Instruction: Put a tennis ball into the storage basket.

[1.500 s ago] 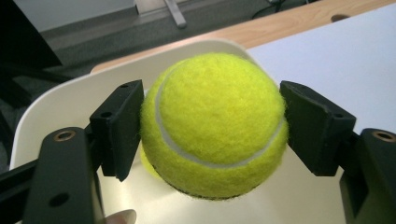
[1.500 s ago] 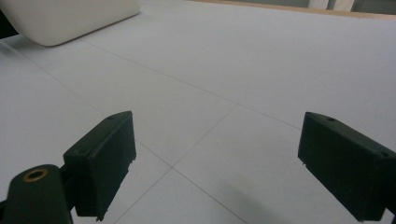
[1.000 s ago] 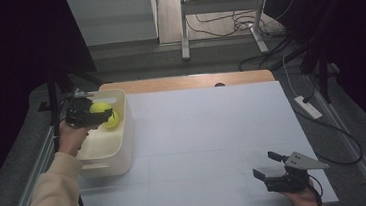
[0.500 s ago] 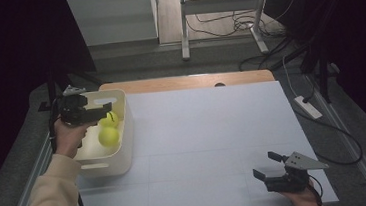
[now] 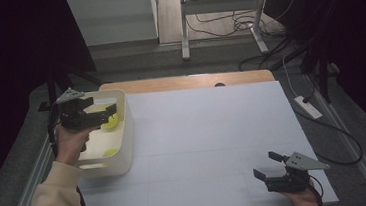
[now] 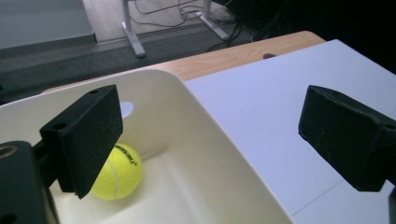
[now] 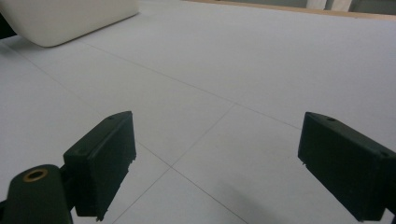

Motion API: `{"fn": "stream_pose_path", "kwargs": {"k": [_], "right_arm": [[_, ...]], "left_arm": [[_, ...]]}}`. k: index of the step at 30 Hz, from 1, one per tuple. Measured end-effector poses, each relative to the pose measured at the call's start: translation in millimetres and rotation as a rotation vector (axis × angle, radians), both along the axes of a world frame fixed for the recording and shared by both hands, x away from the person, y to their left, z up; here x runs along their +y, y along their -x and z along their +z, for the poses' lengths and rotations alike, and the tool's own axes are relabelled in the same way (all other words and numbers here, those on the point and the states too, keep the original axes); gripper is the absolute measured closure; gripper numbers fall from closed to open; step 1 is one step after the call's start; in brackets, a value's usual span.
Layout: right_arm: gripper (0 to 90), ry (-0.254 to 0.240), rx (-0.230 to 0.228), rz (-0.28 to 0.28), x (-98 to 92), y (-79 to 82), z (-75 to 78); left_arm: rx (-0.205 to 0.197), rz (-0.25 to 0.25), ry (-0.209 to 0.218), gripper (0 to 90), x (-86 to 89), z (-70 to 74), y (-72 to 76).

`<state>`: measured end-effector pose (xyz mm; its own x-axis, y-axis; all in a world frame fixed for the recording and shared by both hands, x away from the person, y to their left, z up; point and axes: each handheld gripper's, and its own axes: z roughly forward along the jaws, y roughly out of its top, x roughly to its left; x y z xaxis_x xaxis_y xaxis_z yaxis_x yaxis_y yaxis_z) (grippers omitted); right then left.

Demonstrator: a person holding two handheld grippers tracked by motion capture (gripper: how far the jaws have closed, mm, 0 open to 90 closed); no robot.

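Left gripper jaws apart above the tub, tennis ball below; second ball possibly nearer; right gripper also apart.

From here I see the tennis ball half hidden behind my left gripper's near jaw, lower left.

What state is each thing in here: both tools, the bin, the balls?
Left tool: open, empty, above the bin.
Right tool: open, empty, over the bare white table.
White bin: upright, holding two balls.
Far tennis ball: lying loose in the bin.
Near tennis ball: lying loose in the bin.
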<state>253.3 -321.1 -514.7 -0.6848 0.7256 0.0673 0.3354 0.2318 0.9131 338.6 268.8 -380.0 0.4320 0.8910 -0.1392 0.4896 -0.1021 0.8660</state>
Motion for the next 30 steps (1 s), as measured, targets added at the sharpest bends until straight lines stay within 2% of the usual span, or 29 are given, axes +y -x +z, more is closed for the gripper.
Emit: {"fn": "stream_pose_path", "kwargs": {"k": [10, 15, 17, 22, 23, 26, 30], "right_arm": [[10.8, -0.003, -0.001, -0.009, -2.4, 2.1, 0.6], [10.8, -0.003, 0.001, -0.009, -3.3, 2.3, 0.9], [10.8, -0.002, 0.003, -0.01, -3.5, 2.4, 0.9], [10.8, -0.001, -0.004, -0.006, -2.7, 2.1, 0.7], [10.8, -0.001, -0.002, -0.007, -2.5, 2.1, 0.7], [10.8, -0.001, -0.001, -0.006, -2.5, 1.9, 0.7], [10.9, -0.001, -0.002, -0.007, -2.6, 2.1, 0.5]], "left_arm": [[-0.043, -0.076, 0.022, 7.1, -17.5, -7.4, 13.4], [-0.063, -0.113, 0.046, 7.6, -25.2, -8.7, 22.9], [-0.072, -0.143, 0.06, 7.6, -30.4, -9.1, 29.0], [-0.096, -0.199, 0.055, 7.7, -43.4, -10.0, 42.0], [-0.096, -0.199, 0.055, 8.0, -43.4, -10.0, 42.0], [-0.103, -0.247, 0.061, 8.2, -54.2, -12.7, 49.5], [-0.108, -0.282, 0.053, 8.4, -64.7, -15.5, 55.0]]}}
